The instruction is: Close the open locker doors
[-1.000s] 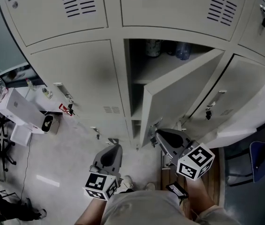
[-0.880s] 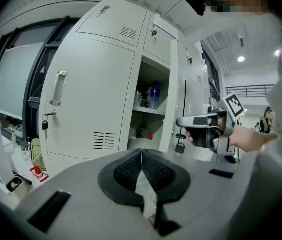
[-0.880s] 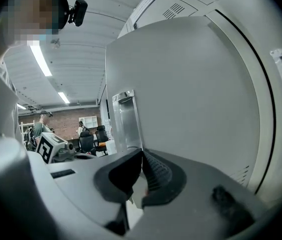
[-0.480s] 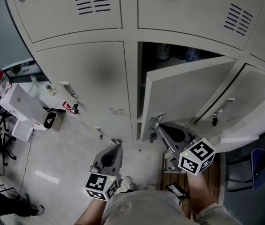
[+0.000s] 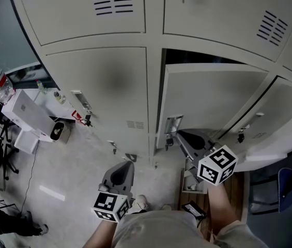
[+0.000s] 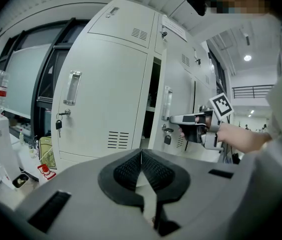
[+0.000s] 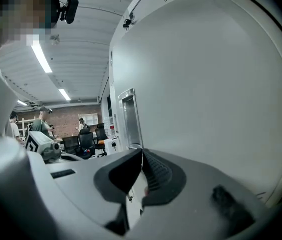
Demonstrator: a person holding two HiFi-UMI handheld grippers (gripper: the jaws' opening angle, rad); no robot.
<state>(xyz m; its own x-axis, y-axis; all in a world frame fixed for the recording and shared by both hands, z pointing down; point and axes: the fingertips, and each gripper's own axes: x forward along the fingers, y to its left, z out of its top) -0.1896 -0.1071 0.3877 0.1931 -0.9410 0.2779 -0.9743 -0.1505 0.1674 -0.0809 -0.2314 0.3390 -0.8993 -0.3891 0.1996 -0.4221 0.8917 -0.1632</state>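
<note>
The open locker door (image 5: 213, 94) stood ajar, swung most of the way to its frame, with a dark gap along its top edge at 12 o'clock. The right gripper (image 5: 179, 135), fingers clenched on nothing, had its tip at the door's face, just at 5 o'clock of the recessed handle (image 5: 173, 124). The left gripper (image 5: 128, 163), fingers likewise clenched and empty, hung at 7 o'clock of that handle, apart from the lockers

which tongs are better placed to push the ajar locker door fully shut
Right. The right tongs, shut, sit by the handle of the ajar door; the left tongs hang back, facing the closed door.
</note>
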